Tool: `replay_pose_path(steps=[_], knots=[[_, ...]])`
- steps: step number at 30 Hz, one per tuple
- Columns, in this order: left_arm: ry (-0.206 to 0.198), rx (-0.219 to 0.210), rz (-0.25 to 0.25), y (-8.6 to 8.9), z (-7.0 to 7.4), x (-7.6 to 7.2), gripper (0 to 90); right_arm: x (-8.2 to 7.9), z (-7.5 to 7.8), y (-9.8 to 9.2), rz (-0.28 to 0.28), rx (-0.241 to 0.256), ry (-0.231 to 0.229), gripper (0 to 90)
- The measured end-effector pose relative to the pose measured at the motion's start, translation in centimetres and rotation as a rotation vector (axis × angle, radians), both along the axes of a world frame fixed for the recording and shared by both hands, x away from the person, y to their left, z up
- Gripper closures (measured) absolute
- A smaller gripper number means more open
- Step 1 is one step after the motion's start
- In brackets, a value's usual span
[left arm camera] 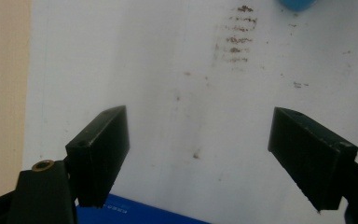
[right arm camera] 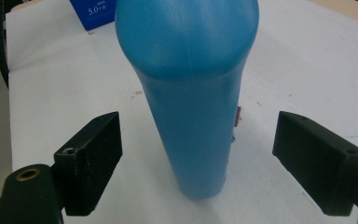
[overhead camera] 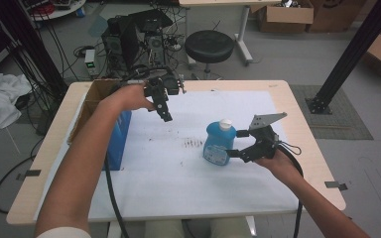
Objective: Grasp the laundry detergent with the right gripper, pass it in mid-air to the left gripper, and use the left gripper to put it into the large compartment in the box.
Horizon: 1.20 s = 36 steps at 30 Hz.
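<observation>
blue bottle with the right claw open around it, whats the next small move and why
Probably close the right claw on the blue bottle. Its jaws stand open on either side of the upright bottle, with gaps on both sides, so nothing grips it yet. The left claw hangs open, apart from it.

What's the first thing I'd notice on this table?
The blue bottle with a white cap, standing upright on the white sheet. The right gripper has its jaws open on either side of it, not touching. The left gripper hangs open above the sheet, near a blue box.

High view overhead facing forward-down, both gripper views close above the white sheet (overhead camera: 178,168), sharing blue bottle (right arm camera: 191,93)
</observation>
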<state>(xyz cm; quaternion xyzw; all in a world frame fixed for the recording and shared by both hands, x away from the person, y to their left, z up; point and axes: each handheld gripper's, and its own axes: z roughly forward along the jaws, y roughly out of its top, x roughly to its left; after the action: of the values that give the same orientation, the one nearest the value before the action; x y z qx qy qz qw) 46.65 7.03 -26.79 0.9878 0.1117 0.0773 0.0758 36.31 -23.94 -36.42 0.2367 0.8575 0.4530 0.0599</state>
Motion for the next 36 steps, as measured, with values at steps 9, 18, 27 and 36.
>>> replay_pose_path(steps=[9,18,27,36], knots=[[0.001,0.000,0.003,0.1,-0.1,0.0,21.1,0.2,-0.8,0.5,-0.002,0.014,-0.007,15.4],[0.000,0.002,0.002,0.1,-0.1,0.0,21.1,0.3,-1.4,1.2,-0.002,0.025,-0.027,15.4],[-0.002,0.002,0.005,0.2,0.0,0.0,21.1,0.5,-2.0,1.7,-0.008,0.045,-0.036,15.4],[-0.001,-0.001,0.010,0.3,0.0,-0.1,21.1,0.8,-2.6,2.1,-0.018,0.064,-0.047,15.4]])
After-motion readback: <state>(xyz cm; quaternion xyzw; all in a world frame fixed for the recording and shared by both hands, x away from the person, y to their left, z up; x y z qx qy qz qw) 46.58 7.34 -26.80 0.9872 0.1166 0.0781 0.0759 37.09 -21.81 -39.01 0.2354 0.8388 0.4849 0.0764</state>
